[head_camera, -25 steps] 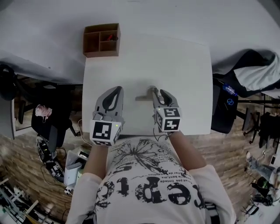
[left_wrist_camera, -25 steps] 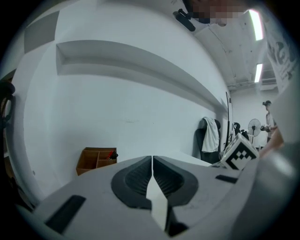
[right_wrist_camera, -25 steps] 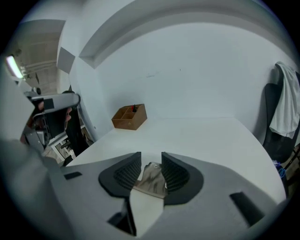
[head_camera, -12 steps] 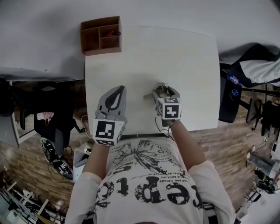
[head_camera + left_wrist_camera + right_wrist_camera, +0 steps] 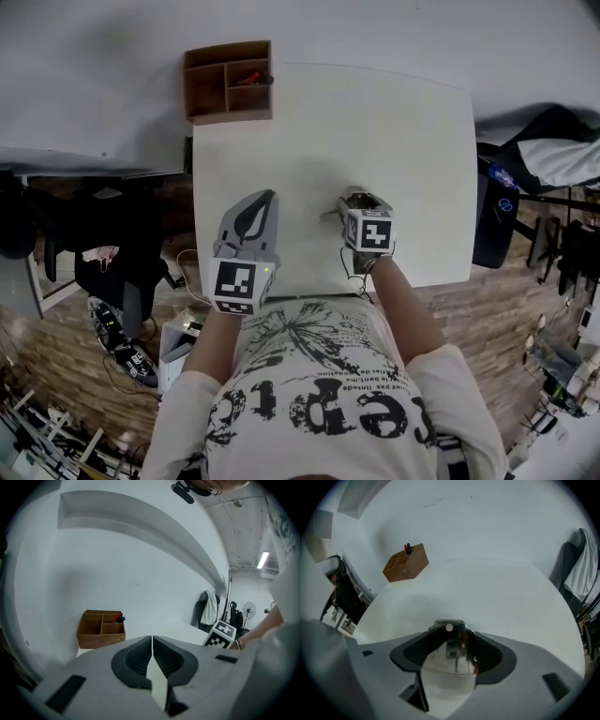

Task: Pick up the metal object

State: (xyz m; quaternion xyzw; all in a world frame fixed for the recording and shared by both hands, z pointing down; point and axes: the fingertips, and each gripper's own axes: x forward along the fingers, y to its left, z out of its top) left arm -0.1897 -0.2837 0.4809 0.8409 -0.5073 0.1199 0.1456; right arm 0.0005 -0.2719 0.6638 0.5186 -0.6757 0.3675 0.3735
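The metal object (image 5: 449, 629) is shiny, with a short handle (image 5: 328, 215) that sticks out to the left; it lies on the white table (image 5: 375, 122) near the front edge. My right gripper (image 5: 358, 197) stands over it and its jaws are closing round it. In the right gripper view the object fills the gap between the two dark pads and touches both. My left gripper (image 5: 266, 195) hovers to the left of it, shut, with nothing between its pads (image 5: 140, 658).
A brown wooden organizer (image 5: 230, 80) with red and black pens stands at the table's far left corner, against the white wall. The table's front edge (image 5: 319, 292) runs just under both grippers. Chairs, a jacket and cables surround the table on a wooden floor.
The right gripper has dropped over the metal object, so that the object now lies between its jaws. The view has shifted a little. The left gripper has stayed shut.
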